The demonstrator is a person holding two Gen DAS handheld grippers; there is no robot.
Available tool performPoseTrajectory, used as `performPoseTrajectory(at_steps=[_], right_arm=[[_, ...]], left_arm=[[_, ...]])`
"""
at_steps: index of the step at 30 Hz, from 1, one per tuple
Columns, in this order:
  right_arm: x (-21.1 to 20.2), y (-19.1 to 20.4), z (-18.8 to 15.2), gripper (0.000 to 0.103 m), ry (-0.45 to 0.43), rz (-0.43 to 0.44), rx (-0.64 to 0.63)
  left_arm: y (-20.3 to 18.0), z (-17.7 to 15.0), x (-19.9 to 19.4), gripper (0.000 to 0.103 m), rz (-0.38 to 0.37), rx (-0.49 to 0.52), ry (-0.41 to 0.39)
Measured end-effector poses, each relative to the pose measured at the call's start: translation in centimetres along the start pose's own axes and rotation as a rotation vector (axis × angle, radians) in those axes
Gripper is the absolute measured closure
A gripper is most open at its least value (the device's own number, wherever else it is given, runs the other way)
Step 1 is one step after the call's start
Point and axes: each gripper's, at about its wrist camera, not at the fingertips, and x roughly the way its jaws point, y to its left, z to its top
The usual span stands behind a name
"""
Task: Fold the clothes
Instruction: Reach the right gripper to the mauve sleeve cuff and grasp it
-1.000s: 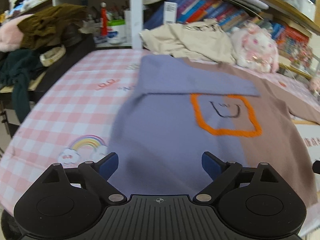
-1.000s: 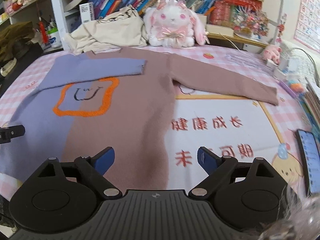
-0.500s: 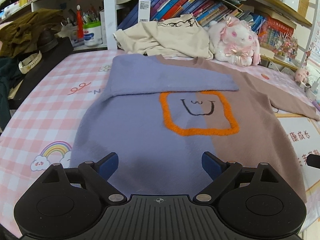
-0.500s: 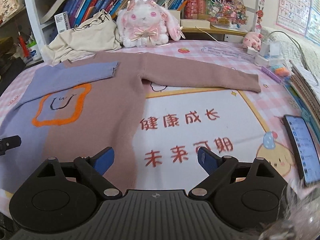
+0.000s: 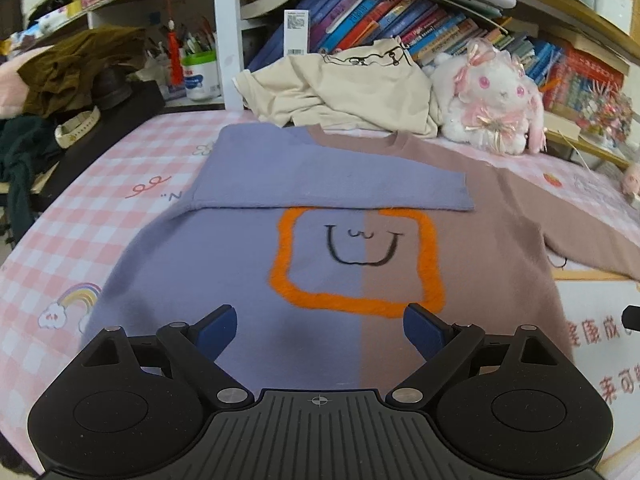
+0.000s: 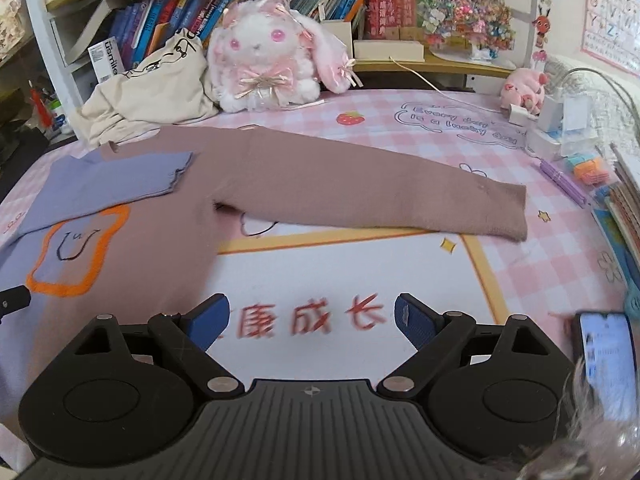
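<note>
A two-tone sweater (image 5: 256, 264), lilac on one half and mauve-brown on the other, lies flat on the pink checked cloth with an orange square and a smile drawn at its chest. Its lilac sleeve (image 5: 328, 178) is folded across the chest. The brown sleeve (image 6: 360, 188) stretches out straight to the right, its cuff (image 6: 508, 212) at the far end. My left gripper (image 5: 320, 328) hovers open over the sweater's lower body. My right gripper (image 6: 310, 318) is open above the printed mat, right of the sweater's hem, with nothing between its fingers.
A cream garment (image 5: 344, 92) and a plush rabbit (image 6: 272, 64) sit at the back under shelves of books. Dark clothes (image 5: 76, 68) pile at the left. A phone (image 6: 604, 352), chargers and small items (image 6: 560, 124) line the right edge.
Both grippers have slid to the right across the table. The left now looks at the sweater's middle; the right has left the sweater body for the printed mat. Both stay open.
</note>
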Motion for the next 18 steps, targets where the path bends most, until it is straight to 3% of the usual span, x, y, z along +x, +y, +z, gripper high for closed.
performPoseTrajectory(at_steps=[12,18], right_arm=[[2.4,-5.2,1.6,0.014,0.037,0.073,-0.006],[2.9,-8.1,2.3,0.015,0.028,0.041,0.040]], left_arm=[[-3.9,-1.6,-0.6,0.010,0.103,-0.064,0.055],[-4.7,-2.3,-0.9,0.010,0.163,-0.081,0.079]])
